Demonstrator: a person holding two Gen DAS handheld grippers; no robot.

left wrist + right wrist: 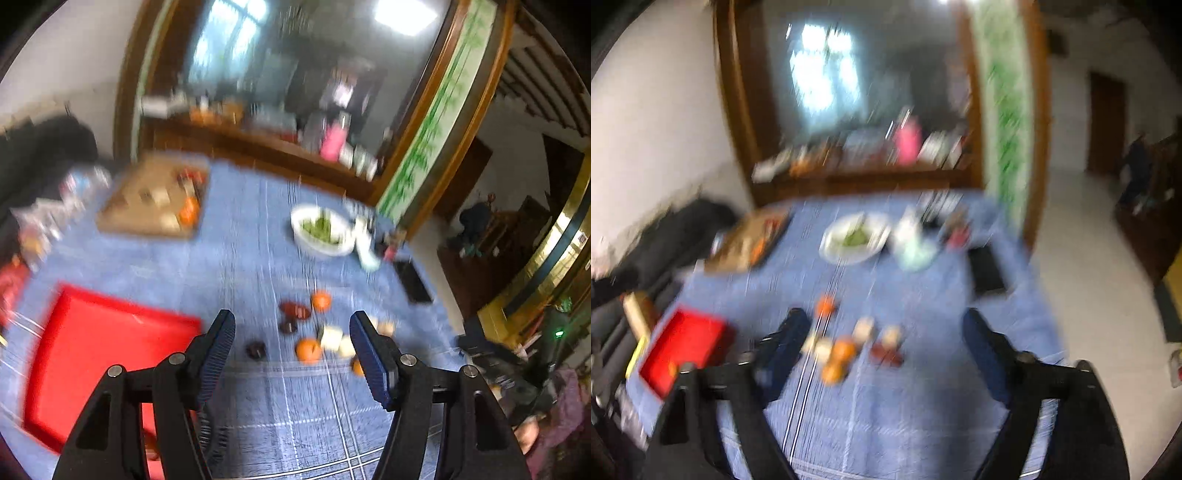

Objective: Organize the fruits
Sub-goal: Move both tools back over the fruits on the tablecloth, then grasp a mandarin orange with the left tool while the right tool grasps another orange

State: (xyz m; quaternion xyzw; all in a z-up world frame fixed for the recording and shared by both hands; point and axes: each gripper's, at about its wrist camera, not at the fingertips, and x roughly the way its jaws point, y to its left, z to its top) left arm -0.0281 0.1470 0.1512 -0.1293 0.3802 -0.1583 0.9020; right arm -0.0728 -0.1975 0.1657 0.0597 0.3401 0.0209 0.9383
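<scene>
Covering nearly the whole scene is a blue checked tablecloth, and both views are smeared with blur, the right wrist view worst of all. Next in size, a red tray sits at the cloth's near left edge, beside the left gripper's left finger; in the right wrist view it shows far off to the left. Back on the left lies a brown board with small items I can't make out and something orange at its right edge. Across from it, further right, sits a white bowl holding something green. A dark flat object lies near the cloth's right edge.

Now the fruit: a loose cluster in the middle of the cloth, ahead of both tools. An orange sits nearest, another orange behind it, with dark reddish pieces between and left, and pale pieces just right of the near orange.

Left gripper: jaws standing apart, nothing between them, fruit lying beyond the tips. Right gripper: jaws also apart, gripping nothing, the cluster on the cloth seen through the gap.
</scene>
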